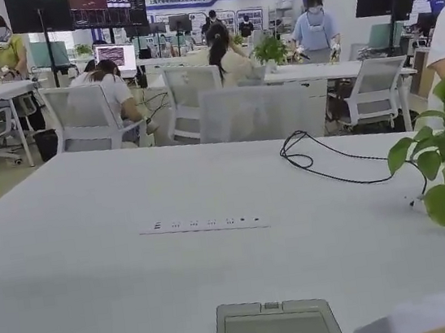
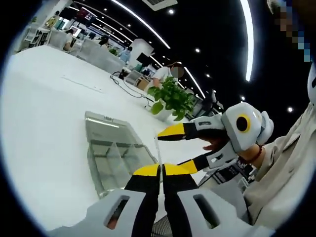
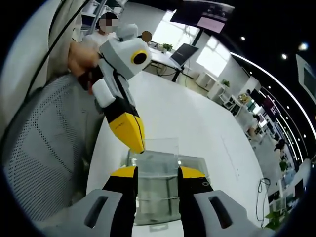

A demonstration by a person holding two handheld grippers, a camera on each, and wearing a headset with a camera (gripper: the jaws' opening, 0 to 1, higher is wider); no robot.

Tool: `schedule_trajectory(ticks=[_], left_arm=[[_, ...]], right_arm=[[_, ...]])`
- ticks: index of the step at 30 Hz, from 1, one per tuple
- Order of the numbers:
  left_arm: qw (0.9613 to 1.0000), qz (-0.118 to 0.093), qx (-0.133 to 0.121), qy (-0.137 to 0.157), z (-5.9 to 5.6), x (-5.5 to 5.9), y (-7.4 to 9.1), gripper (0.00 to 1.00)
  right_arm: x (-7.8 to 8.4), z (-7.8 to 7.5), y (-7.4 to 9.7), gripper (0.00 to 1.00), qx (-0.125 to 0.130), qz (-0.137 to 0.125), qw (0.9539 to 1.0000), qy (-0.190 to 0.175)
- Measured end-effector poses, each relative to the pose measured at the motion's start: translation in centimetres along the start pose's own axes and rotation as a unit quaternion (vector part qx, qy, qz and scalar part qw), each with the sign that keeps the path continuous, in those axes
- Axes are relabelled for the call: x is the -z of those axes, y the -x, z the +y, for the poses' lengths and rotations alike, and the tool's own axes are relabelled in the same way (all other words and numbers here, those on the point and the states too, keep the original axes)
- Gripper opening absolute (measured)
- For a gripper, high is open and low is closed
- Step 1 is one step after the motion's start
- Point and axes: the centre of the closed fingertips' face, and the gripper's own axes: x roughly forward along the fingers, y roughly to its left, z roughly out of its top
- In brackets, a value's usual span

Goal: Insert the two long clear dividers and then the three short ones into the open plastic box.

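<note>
My left gripper point(image 2: 160, 170) has its yellow tips pressed together with barely a slit between them. I judge them pinched on the clear divider point(image 3: 160, 145), which stands up as a thin, glassy sheet over the near-left corner of the plastic box point(image 2: 101, 120). In the left gripper view it shows only as a fine bright edge rising from my tips. I cannot tell whether it is a long or a short one.

It will weigh next to nothing. It should be stiff across its height and springy along its length, and it is smooth enough to pivot in a pinch taken at one end. A hold on the top edge nearer the middle would keep it square and leave the bottom edge free to find its slots. Squeezing hard would only bow it.

The box sits open on the white table point(image 1: 134, 244), close to its near edge, with faint lines inside that may be partitions. I cannot count them. The box looks light too, and I would expect it to slide if I push down off-centre.

The left gripper slants down toward the box from its near-left side. My right gripper point(image 3: 158, 173) is at the box's near side and points along it. Its tips are well apart with nothing between them, and the box shows through the gap.
</note>
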Motion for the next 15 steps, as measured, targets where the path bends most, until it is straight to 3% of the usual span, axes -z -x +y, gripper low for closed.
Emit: schedule_trajectory(ticks=[1, 4, 15], left_arm=[[1.0, 0.0, -0.003, 0.003, 0.13, -0.08, 0.07, 0.0], [0.9988, -0.003, -0.005, 0.049, 0.17, -0.24, 0.09, 0.0], [0.9979, -0.002, -0.012, 0.063, 0.35, -0.27, 0.29, 0.0]], right_arm=[[-0.1, -0.07, 0.03, 0.32, 0.002, -0.002, 1.0, 0.001], [-0.24, -0.23, 0.06, 0.32, 0.006, -0.004, 1.0, 0.004], [-0.34, -0.36, -0.04, 0.33, 0.013, -0.003, 0.9999, -0.002]])
